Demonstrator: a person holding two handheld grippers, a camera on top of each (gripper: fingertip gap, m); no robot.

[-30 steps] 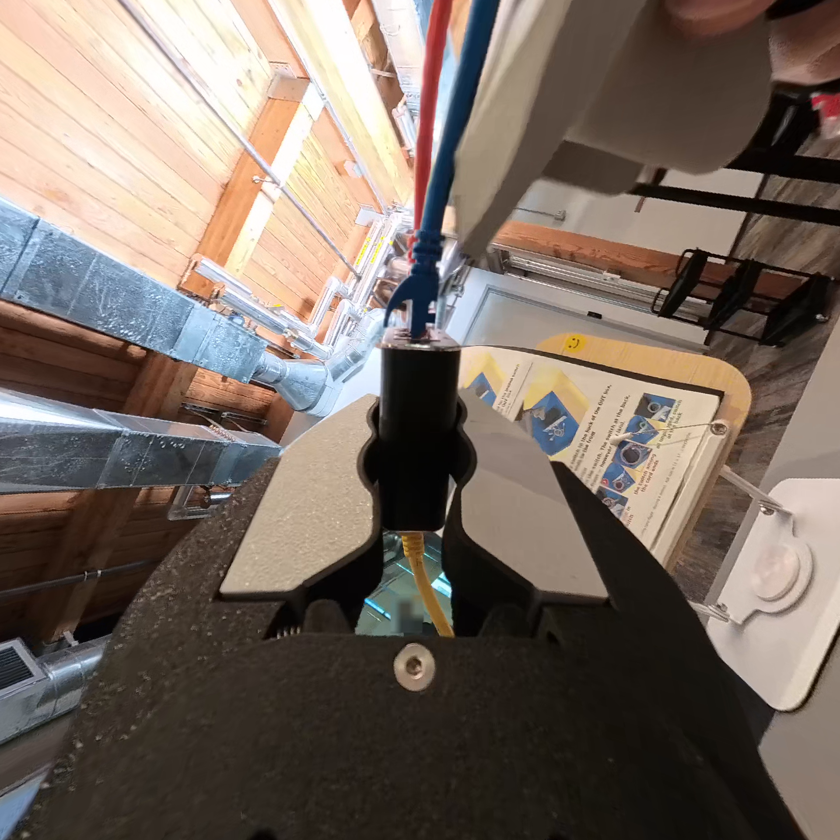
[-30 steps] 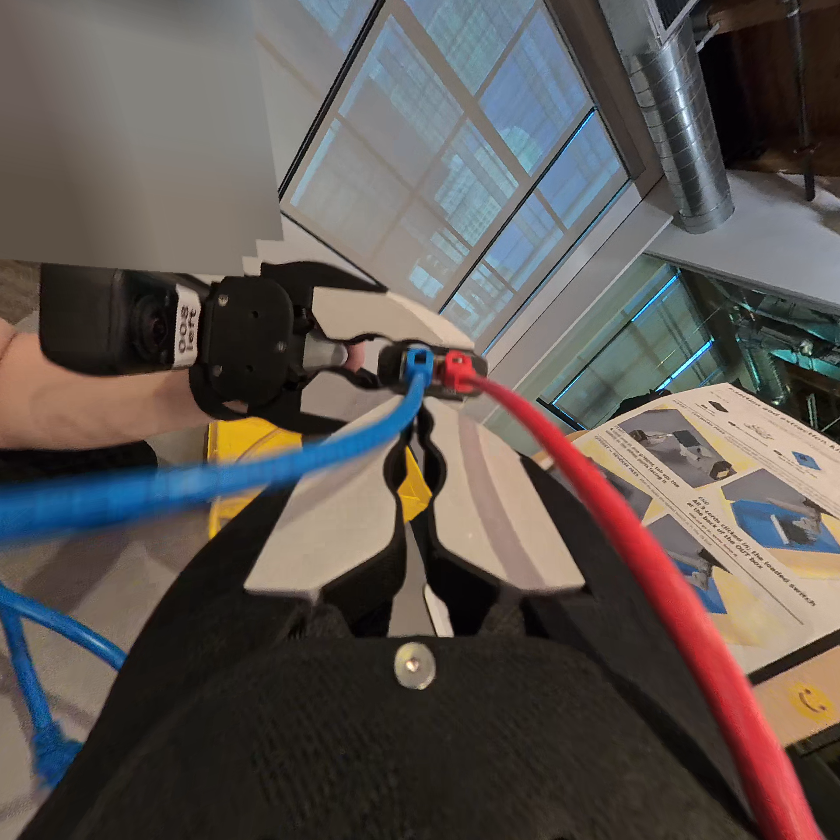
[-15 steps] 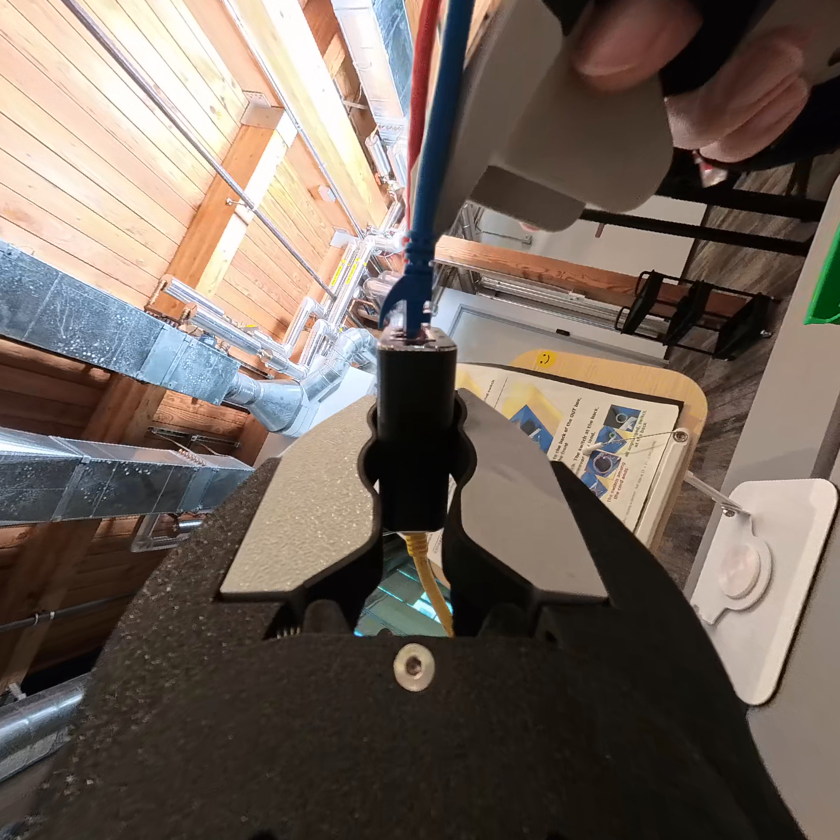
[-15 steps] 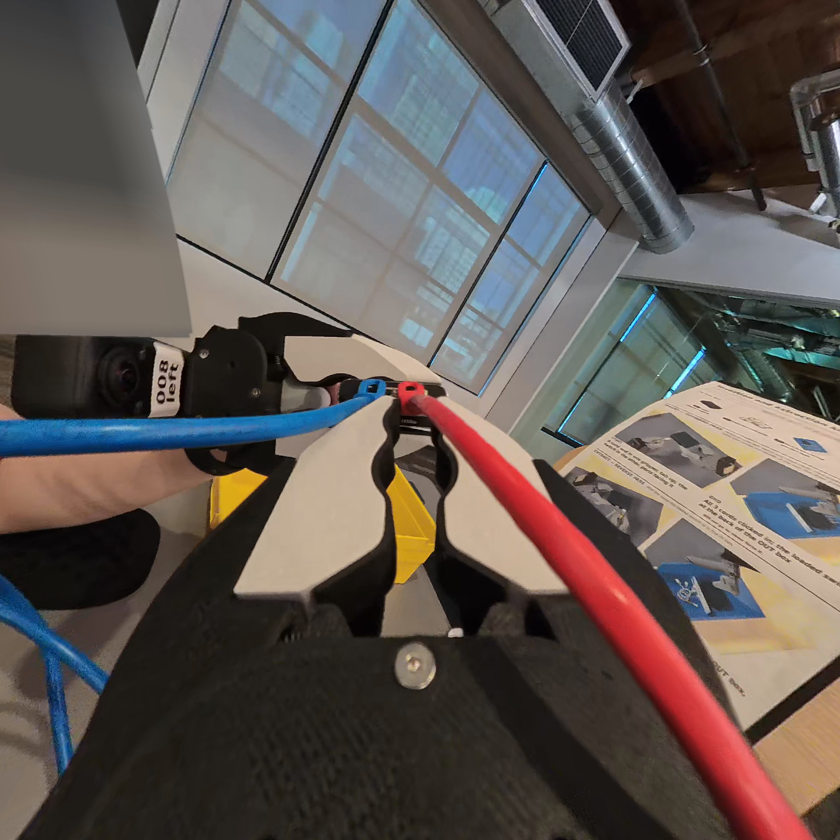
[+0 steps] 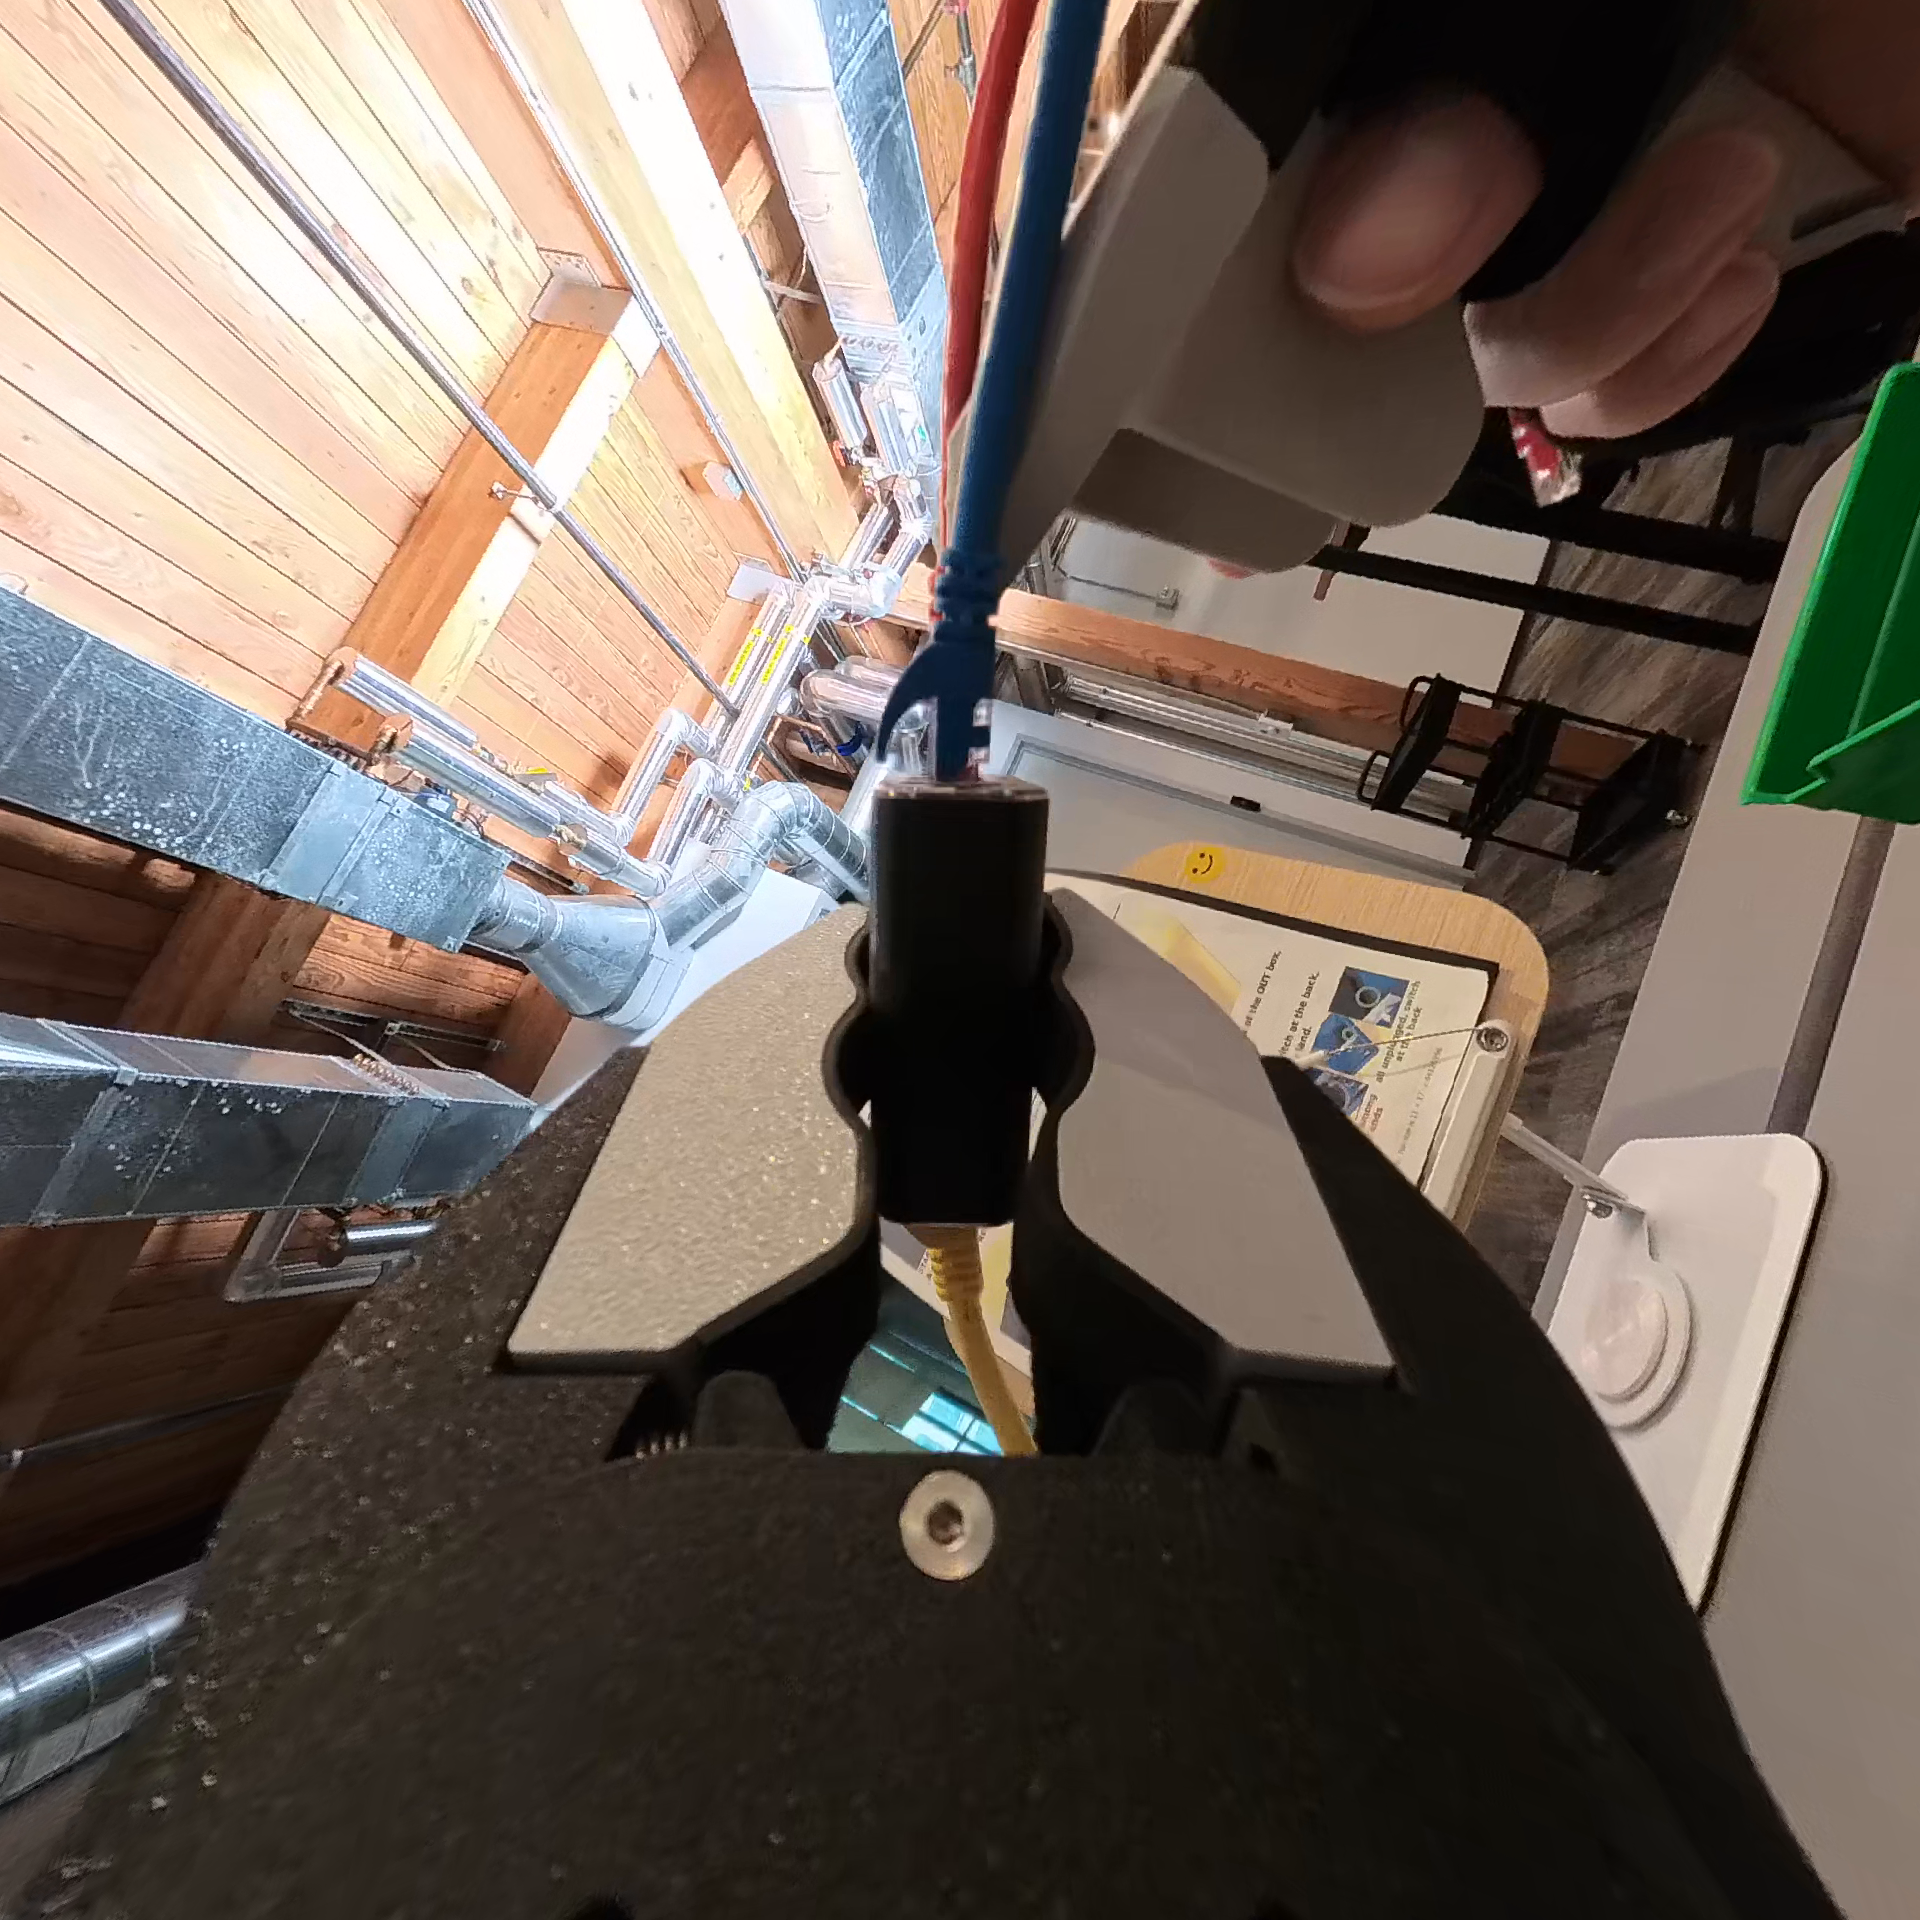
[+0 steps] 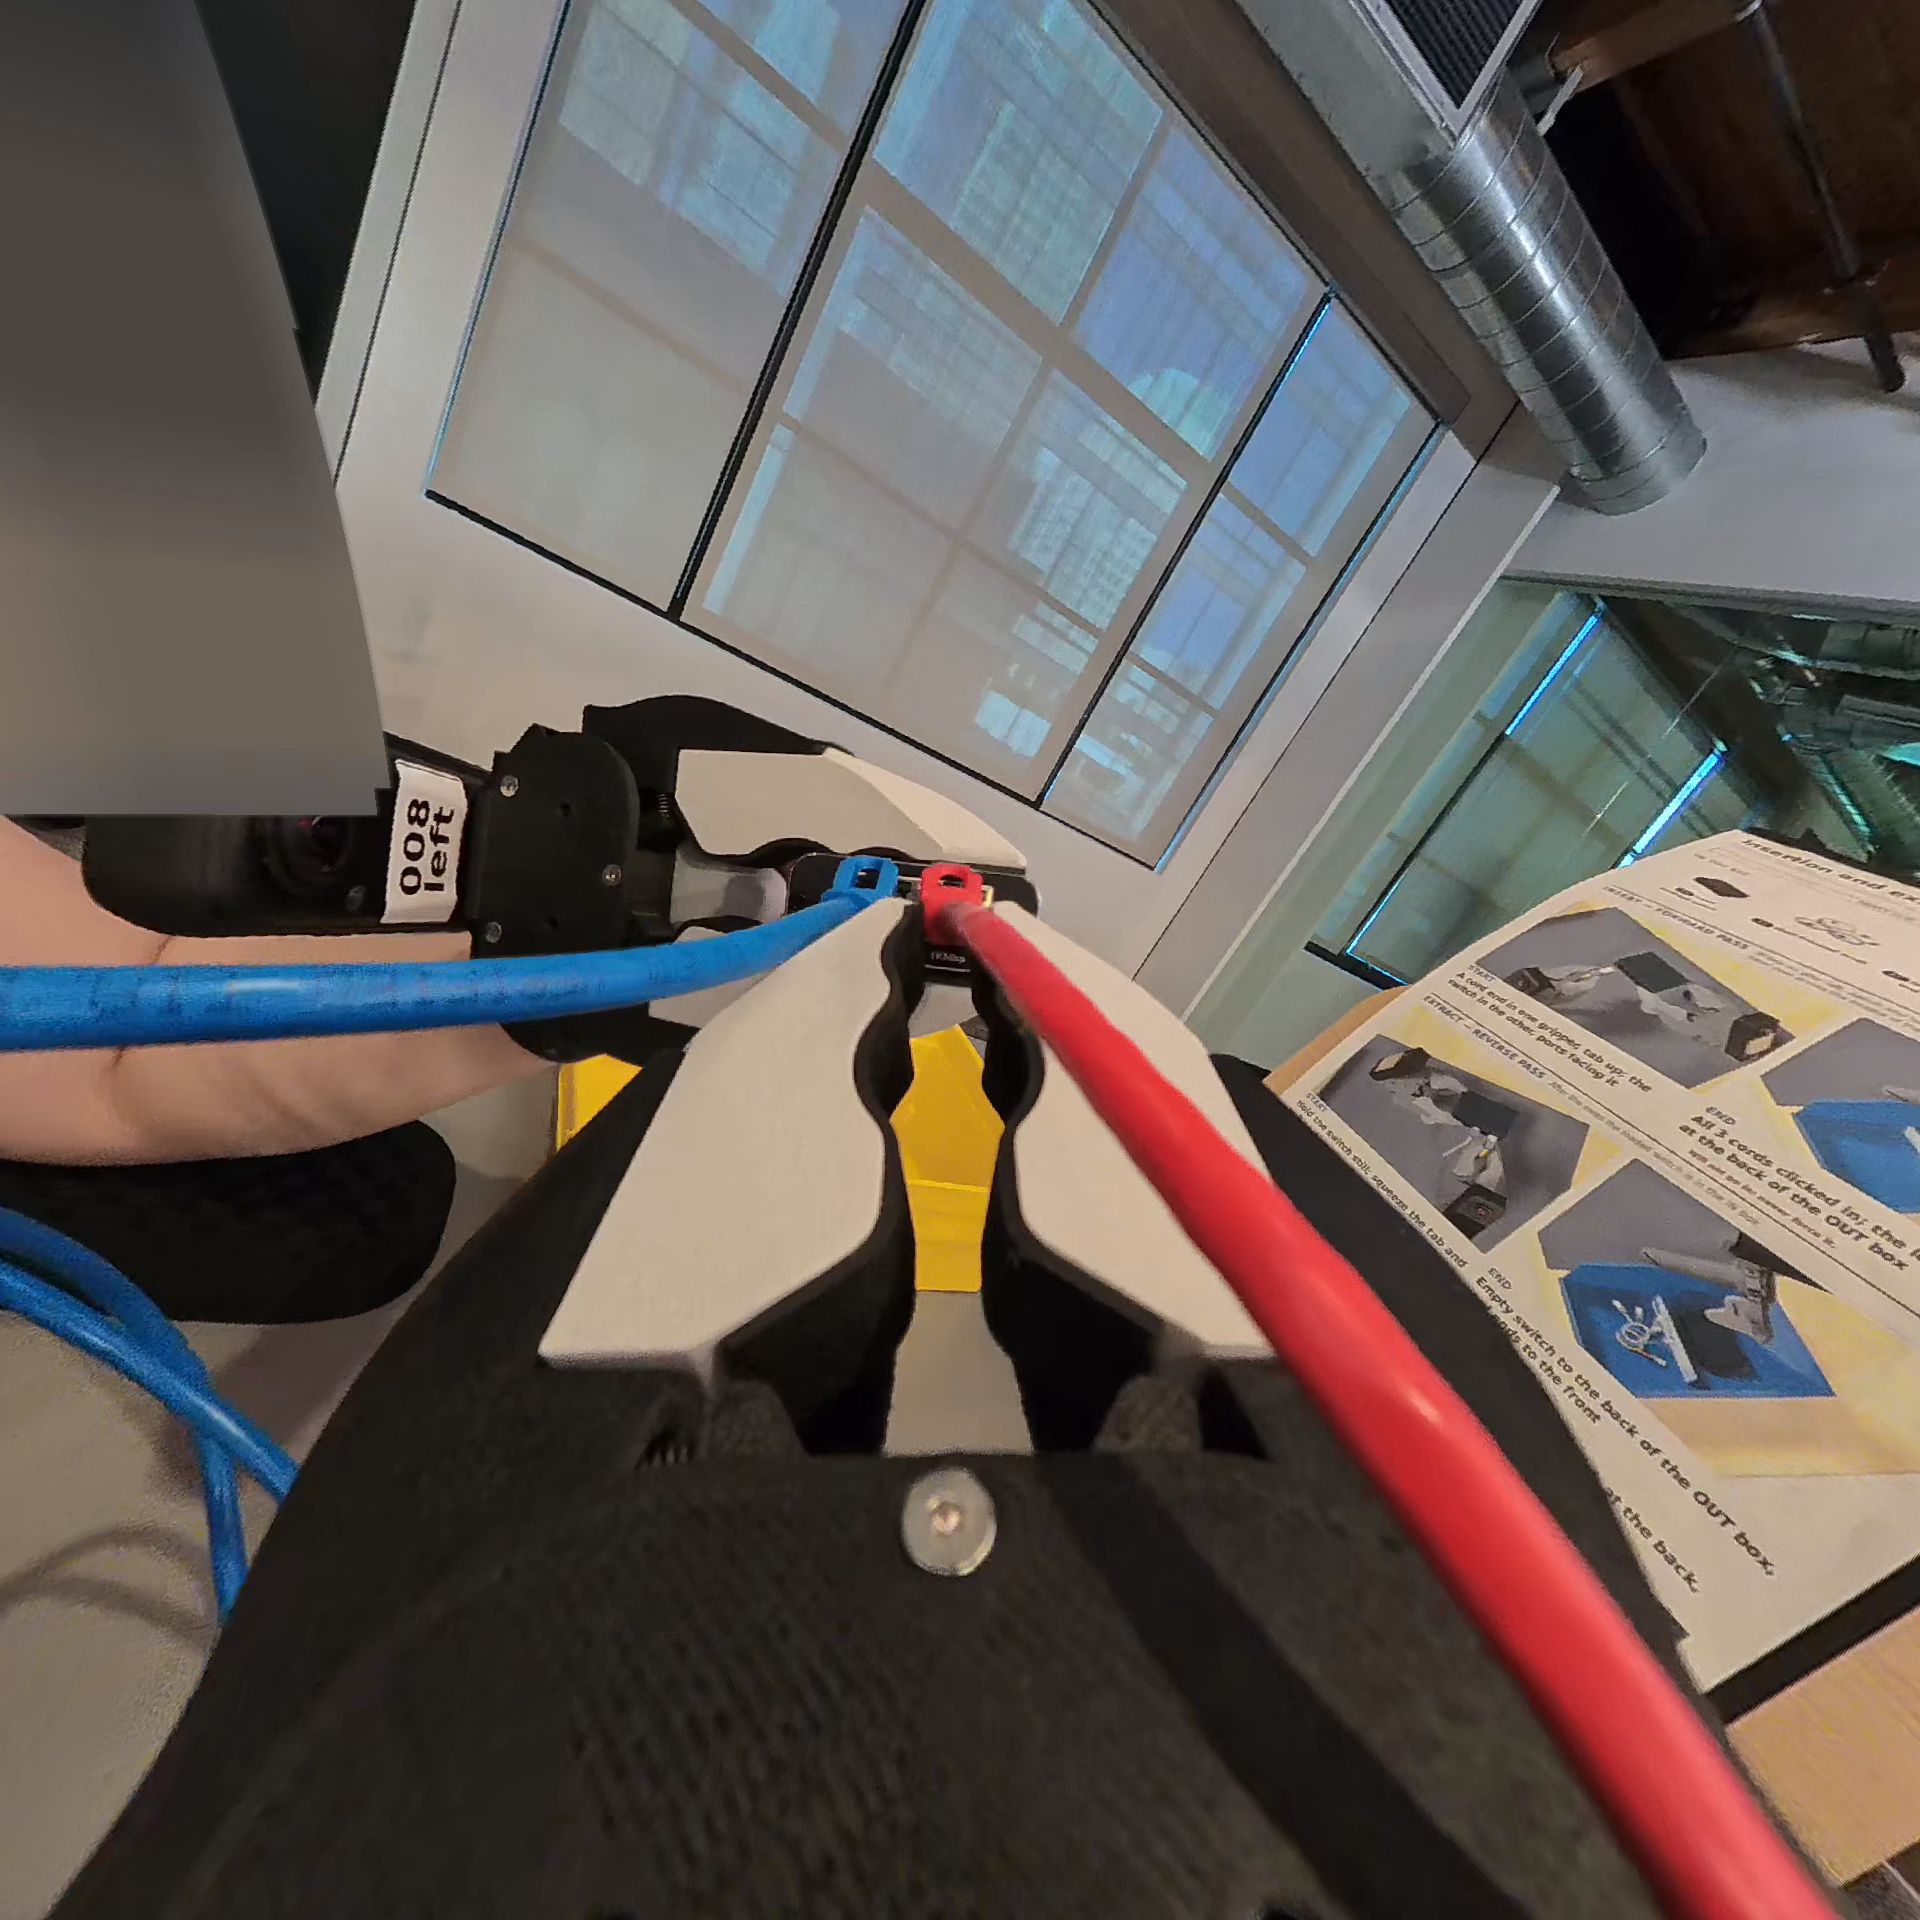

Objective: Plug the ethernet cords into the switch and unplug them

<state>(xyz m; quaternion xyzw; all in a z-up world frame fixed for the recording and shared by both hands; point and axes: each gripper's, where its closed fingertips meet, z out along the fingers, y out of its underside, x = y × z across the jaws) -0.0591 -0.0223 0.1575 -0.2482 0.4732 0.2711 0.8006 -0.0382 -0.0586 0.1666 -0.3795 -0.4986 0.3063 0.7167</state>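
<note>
My left gripper (image 5: 956, 935) is shut on the small black switch (image 5: 956, 1049) and holds it up in the air. A blue cord (image 5: 961, 665) is plugged into the switch's far end, with a red cord (image 5: 971, 260) behind it. A yellow cord (image 5: 966, 1309) hangs from the near end. In the right wrist view the blue plug (image 6: 862, 878) and red plug (image 6: 951, 883) sit side by side in the switch (image 6: 1013, 894). My right gripper (image 6: 940, 925) has its tips at the red plug, jaws a narrow gap apart. The red cord (image 6: 1247, 1195) lies over its right finger. Whether it pinches the plug is unclear.
A printed instruction sheet (image 6: 1662, 1143) lies on a wooden board to the right. A yellow bin (image 6: 940, 1174) shows below my right fingers. A green bin (image 5: 1849, 623) is at the right edge of the left wrist view. Loose blue cord (image 6: 208, 1434) loops at the lower left. Some 5 centimetres of space lies between my two pairs of fingers.
My right gripper has moved in closer to the switch, until its tips reach the plugs. Its jaws stand slightly wider than a second ago. The left gripper still holds the switch.
</note>
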